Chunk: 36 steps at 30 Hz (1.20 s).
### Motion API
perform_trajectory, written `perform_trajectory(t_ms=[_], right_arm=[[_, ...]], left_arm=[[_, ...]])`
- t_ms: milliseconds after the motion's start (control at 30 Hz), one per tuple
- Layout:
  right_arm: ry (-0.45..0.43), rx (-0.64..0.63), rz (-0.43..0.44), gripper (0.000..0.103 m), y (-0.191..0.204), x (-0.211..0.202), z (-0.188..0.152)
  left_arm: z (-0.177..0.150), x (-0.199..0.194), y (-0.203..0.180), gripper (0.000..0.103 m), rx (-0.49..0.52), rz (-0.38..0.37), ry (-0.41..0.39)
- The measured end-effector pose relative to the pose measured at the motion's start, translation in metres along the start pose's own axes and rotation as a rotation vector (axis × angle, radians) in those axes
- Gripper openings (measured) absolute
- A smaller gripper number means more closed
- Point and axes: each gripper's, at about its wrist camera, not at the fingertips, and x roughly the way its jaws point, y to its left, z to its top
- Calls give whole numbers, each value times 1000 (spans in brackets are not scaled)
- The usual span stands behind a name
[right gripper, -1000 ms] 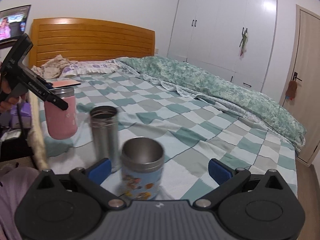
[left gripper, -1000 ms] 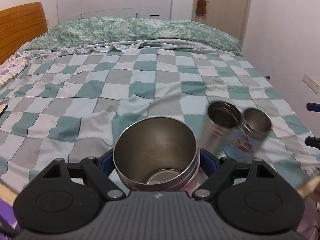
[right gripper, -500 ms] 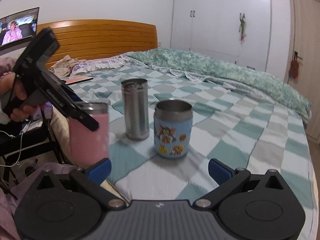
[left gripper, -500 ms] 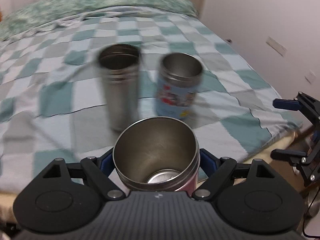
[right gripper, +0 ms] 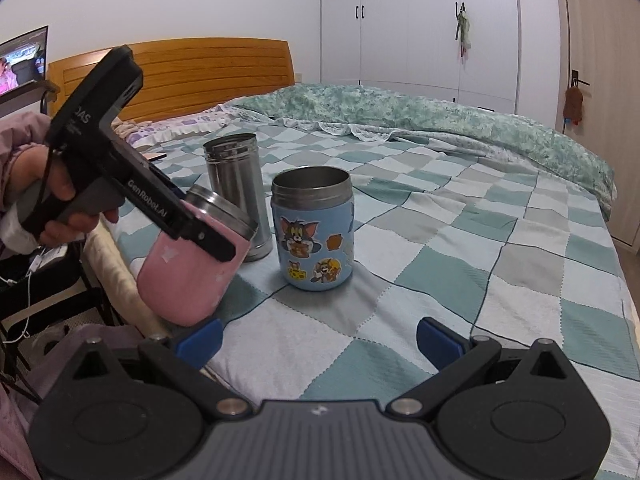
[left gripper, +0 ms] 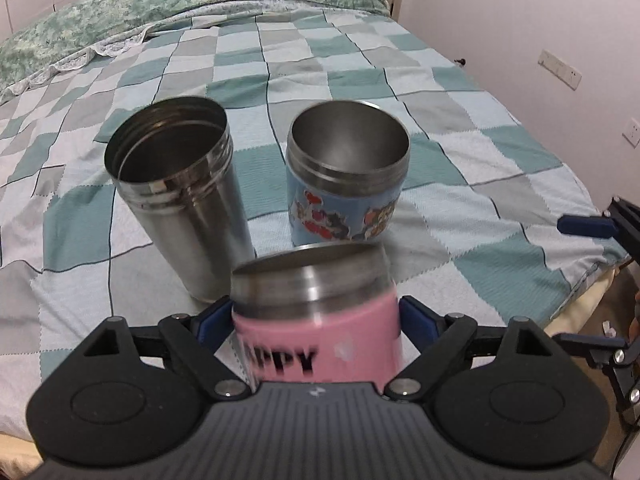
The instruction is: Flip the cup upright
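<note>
The left tool grips the pink cup tilted in the air just off the bed edge, not yet set upright beside the two standing cups, while the right tool gapes empty.

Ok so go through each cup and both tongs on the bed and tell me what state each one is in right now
pink cup: held off the bed, tilted, mouth up toward the other cups.
plain steel cup: upright on the bed, open, no lid.
blue cartoon cup: upright on the bed, open, looks empty.
left tongs: shut on the pink cup.
right tongs: open, holding nothing.
</note>
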Motion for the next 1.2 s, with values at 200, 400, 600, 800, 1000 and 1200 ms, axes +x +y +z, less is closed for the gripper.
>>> perform_trajectory(t_ms=[200, 400, 600, 800, 1000, 1200], right_arm=[[0, 2, 8, 103, 14, 6, 7], [-4, 4, 29, 103, 44, 10, 20], [18, 20, 29, 103, 79, 25, 42], [68, 75, -19, 103, 104, 53, 65], [126, 113, -71, 103, 117, 78, 80], [196, 156, -120, 103, 121, 100, 90]], left_arm=[[-20, -21, 9, 97, -3, -41, -46], [-45, -55, 25, 103, -19, -68, -135], [-66, -79, 53, 103, -56, -31, -220], [-81, -87, 84, 103, -68, 14, -266], [-87, -83, 108, 103, -65, 29, -282], [-89, -72, 121, 103, -33, 51, -299]])
